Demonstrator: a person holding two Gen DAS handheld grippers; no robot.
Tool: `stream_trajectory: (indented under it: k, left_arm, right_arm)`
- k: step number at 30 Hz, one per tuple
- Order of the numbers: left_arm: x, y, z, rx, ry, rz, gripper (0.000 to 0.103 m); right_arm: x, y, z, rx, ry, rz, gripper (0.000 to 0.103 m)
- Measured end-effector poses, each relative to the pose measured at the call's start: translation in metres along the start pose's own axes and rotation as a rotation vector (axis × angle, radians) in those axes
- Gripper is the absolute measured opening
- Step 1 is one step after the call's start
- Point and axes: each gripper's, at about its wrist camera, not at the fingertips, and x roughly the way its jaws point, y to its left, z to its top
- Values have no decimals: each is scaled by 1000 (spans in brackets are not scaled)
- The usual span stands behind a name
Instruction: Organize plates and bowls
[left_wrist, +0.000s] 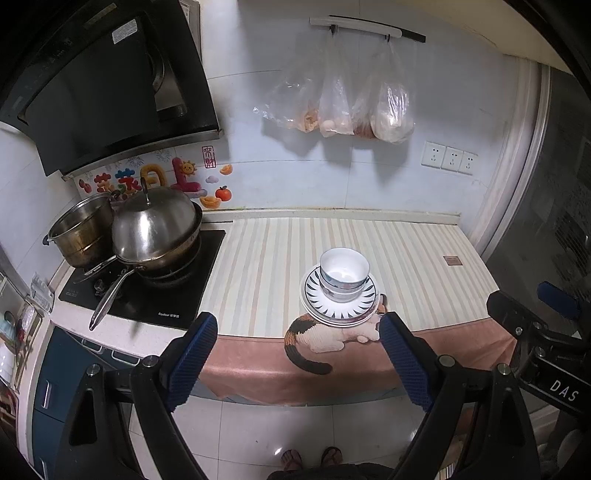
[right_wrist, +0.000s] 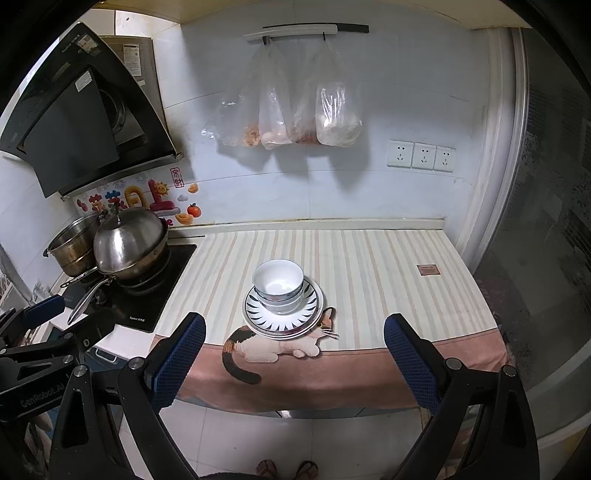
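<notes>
While both grippers (left_wrist: 297, 328) (right_wrist: 295, 332) gape empty, stacked bowls (left_wrist: 344, 273) on plates (left_wrist: 340, 301) sit ahead, apart.

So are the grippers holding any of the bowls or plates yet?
No, nothing is held. The left gripper and right gripper are both open, short of the stacked bowls on the plates.

White ceramic bowls (right_wrist: 278, 286) sit on white plates with black radiating rim marks (right_wrist: 284, 314), over a cream-and-beige striped cloth with pink border and calico cat (right_wrist: 369, 266).
</notes>
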Motion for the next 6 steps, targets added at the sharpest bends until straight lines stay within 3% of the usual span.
stream_trajectory:
  k: [6]
  left_arm:
    - [-1,-1,1,0,-3,0,90]
  right_arm:
    - [1,-2,1,8,0,-5,99]
